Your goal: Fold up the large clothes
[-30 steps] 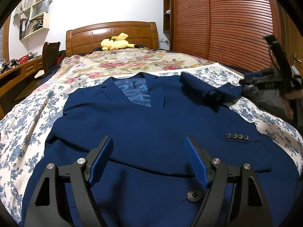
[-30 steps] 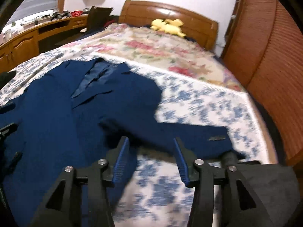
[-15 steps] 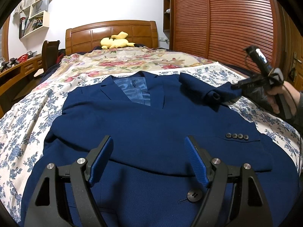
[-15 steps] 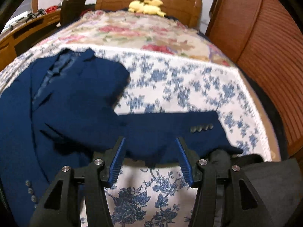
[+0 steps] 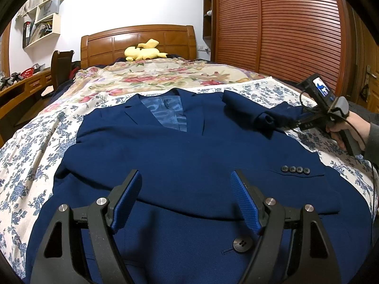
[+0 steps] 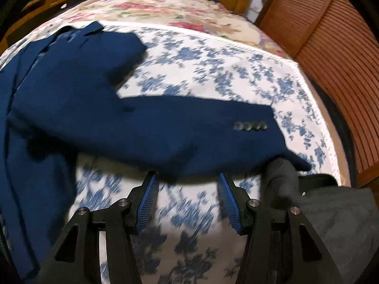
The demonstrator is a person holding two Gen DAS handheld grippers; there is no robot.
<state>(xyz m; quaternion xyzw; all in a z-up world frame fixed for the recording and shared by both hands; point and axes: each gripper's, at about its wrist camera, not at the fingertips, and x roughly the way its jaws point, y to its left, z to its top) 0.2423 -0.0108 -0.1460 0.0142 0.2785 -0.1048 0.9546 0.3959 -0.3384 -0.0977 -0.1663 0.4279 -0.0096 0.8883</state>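
Our blazer (image 5: 189,156) fills the bed (image 6: 213,54); its sleeve (image 6: 189,137) nears the right edge. Both grippers' fingers (image 5: 128,198) (image 6: 149,203) stand open, empty.

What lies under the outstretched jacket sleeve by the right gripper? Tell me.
Under the sleeve lies the blue-flowered sheet, showing all round it. Whatever sits directly beneath the cloth is covered.

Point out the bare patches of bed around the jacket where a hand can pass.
Free: the blue-flowered sheet between the outstretched sleeve and the floral quilt, and the strip left of the jacket. Crowded: under the sleeve, where the open right gripper and a grey cloth sit.
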